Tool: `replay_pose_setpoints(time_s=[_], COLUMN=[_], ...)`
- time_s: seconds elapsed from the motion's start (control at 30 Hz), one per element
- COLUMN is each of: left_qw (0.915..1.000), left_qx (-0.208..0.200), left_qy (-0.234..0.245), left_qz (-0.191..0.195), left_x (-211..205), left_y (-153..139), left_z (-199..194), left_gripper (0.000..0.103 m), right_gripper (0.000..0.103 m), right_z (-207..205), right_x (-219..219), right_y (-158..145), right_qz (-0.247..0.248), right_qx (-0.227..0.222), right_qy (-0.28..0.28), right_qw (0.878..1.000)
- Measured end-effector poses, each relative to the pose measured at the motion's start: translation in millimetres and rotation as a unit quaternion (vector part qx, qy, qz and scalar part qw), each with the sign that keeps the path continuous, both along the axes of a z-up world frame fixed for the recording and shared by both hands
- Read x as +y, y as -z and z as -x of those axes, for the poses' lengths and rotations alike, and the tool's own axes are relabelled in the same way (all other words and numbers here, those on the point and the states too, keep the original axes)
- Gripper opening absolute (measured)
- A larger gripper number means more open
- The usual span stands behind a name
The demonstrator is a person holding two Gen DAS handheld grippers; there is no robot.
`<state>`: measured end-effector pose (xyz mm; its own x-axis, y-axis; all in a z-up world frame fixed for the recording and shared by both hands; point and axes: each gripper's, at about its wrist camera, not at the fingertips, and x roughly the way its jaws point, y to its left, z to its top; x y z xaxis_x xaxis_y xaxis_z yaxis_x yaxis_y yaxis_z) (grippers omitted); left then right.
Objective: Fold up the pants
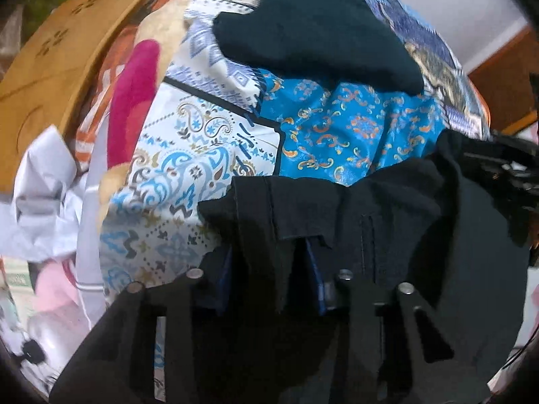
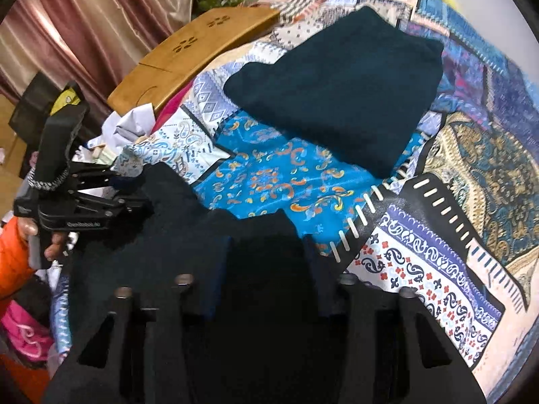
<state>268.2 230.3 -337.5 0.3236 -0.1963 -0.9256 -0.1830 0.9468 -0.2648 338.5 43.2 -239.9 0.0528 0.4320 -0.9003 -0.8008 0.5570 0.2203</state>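
Note:
Black pants [image 1: 387,222] hang bunched between both grippers above a patchwork bedspread [image 1: 188,155]. My left gripper [image 1: 269,269] is shut on an edge of the pants, with cloth draped over its fingers. My right gripper [image 2: 266,269] is shut on another edge of the same pants [image 2: 188,208]. The left gripper [image 2: 134,198] also shows at the left of the right wrist view, held by a hand in an orange sleeve. A folded dark teal garment [image 2: 340,101] lies flat on the bed farther back; it also shows in the left wrist view [image 1: 316,33].
A wooden lap tray [image 2: 188,54] lies at the bed's far left edge, with crumpled white paper [image 1: 43,195] and a pink cloth [image 1: 134,101] beside it. Curtains [image 2: 84,17] hang at the left. A wooden door frame [image 1: 505,80] stands at the right.

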Motion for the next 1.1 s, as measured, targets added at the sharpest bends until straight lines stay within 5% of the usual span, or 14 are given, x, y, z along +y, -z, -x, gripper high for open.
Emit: replay_pose_setpoints(time_s=[0.03,0.3,0.4,0.53,0.67,0.73,0.9,1.1], left_qw=[1.0,0.9899,0.9844,0.9881,0.9889,0.9883,0.9911,0.9951], left_qx=[-0.005,-0.051,-0.058,-0.023,-0.019,-0.028,-0.029,0.012], left_qy=[-0.005,-0.034,-0.047,-0.023,-0.036,-0.048,-0.077,-0.075], left_qz=[-0.006,-0.128,-0.159,-0.15,-0.143,-0.142,-0.104,-0.064], left_x=[0,2,11,18,27,32,43,31], left_y=[-2,-30,-34,-18,-30,-42,-62,-43], left_z=[3,23,20,7,11,20,51,91], left_gripper=[0.026,0.015,0.015,0.025,0.051,0.053,0.065,0.071], right_gripper=[0.015,0.009,0.008,0.017,0.027,0.038,0.042,0.05], right_z=[3,14,4,1,7,14,35,70], right_x=[0,0,5,16,0,-16,-58,-111], right_y=[-2,-23,-17,0,-23,-43,-93,-123], right_qz=[-0.002,-0.027,-0.027,0.018,0.01,-0.008,-0.039,-0.041], right_qx=[-0.01,-0.1,-0.082,-0.059,-0.069,-0.081,-0.125,-0.177], right_qy=[-0.003,0.006,0.031,0.032,0.042,0.046,0.062,0.081], right_qw=[1.0,0.995,0.996,0.998,0.997,0.996,0.989,0.98])
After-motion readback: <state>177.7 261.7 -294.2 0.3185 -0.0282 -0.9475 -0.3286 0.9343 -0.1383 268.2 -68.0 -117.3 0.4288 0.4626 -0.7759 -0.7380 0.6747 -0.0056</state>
